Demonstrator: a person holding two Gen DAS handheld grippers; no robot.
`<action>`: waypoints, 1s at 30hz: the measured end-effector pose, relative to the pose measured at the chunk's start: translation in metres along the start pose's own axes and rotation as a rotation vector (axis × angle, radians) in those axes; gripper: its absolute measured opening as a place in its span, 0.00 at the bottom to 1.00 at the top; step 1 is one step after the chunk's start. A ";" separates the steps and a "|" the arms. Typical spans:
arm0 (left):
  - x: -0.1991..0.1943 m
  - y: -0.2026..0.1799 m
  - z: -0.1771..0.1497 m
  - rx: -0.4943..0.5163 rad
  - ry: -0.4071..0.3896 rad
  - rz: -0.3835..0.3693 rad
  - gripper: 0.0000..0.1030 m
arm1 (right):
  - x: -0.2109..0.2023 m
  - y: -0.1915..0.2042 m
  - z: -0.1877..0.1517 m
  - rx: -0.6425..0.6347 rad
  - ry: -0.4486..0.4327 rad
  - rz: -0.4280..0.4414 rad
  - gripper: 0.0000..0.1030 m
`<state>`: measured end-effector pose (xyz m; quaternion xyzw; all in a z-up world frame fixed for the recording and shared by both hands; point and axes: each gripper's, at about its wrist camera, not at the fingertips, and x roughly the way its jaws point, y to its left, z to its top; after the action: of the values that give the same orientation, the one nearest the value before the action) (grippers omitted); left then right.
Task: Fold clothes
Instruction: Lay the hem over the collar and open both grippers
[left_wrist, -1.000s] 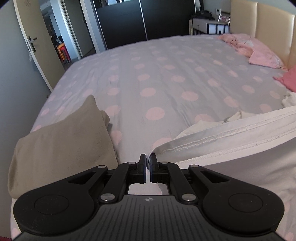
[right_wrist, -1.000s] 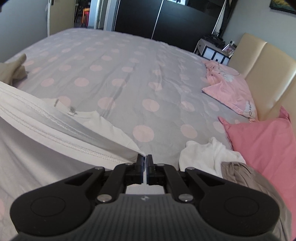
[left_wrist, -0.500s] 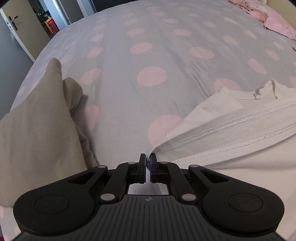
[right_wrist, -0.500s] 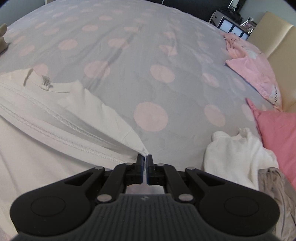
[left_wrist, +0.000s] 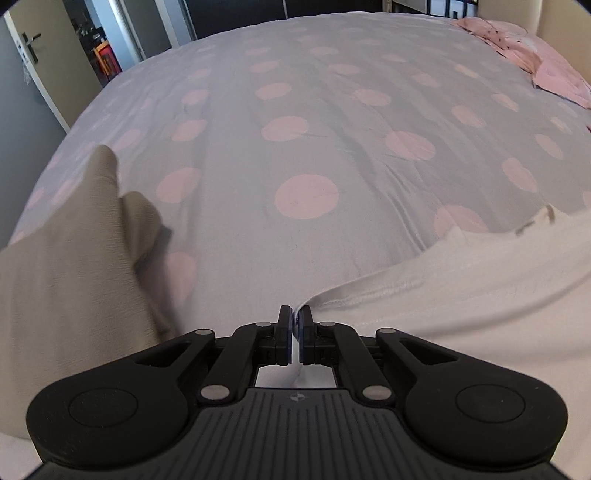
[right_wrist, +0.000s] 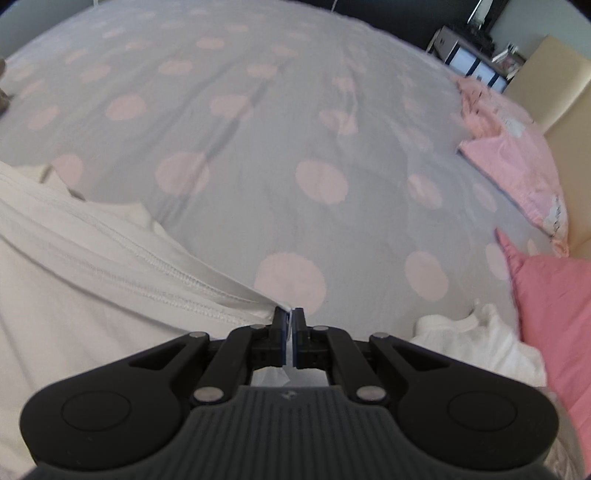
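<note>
A white T-shirt (left_wrist: 461, 280) lies on the grey bed cover with pink dots (left_wrist: 303, 147). Its hemmed edge is stretched between both grippers. My left gripper (left_wrist: 295, 314) is shut on the hem's left corner, low over the bed. In the right wrist view the same white T-shirt (right_wrist: 92, 266) runs off to the left, and my right gripper (right_wrist: 290, 314) is shut on the hem's right corner. The shirt's collar with its label (left_wrist: 546, 216) lies on the cover beyond the hem.
A folded beige garment (left_wrist: 66, 266) lies at the left, close to my left gripper. A crumpled white garment (right_wrist: 476, 343) and a pink pillow (right_wrist: 554, 306) sit at the right. Pink clothes (right_wrist: 506, 147) lie by the cream headboard (right_wrist: 554, 85). A door (left_wrist: 37, 59) stands beyond the bed's far left corner.
Both grippers have sunk toward the bed and moved forward with the hem held. The hem now lies lower, over the shirt's collar end, and the cover fills both views.
</note>
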<state>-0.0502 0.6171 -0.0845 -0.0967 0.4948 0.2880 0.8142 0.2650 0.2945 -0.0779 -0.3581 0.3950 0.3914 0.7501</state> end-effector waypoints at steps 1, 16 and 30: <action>0.005 -0.001 0.001 -0.008 -0.006 -0.007 0.01 | 0.009 0.001 -0.002 0.003 0.015 -0.005 0.03; 0.009 0.025 -0.004 -0.173 -0.027 -0.030 0.40 | 0.026 -0.034 -0.038 0.265 -0.043 0.083 0.31; -0.072 0.022 -0.006 -0.208 -0.066 -0.067 0.54 | -0.045 -0.037 -0.059 0.392 -0.153 0.165 0.49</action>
<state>-0.0921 0.6051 -0.0228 -0.1875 0.4315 0.3137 0.8247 0.2621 0.2151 -0.0557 -0.1412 0.4335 0.3930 0.7986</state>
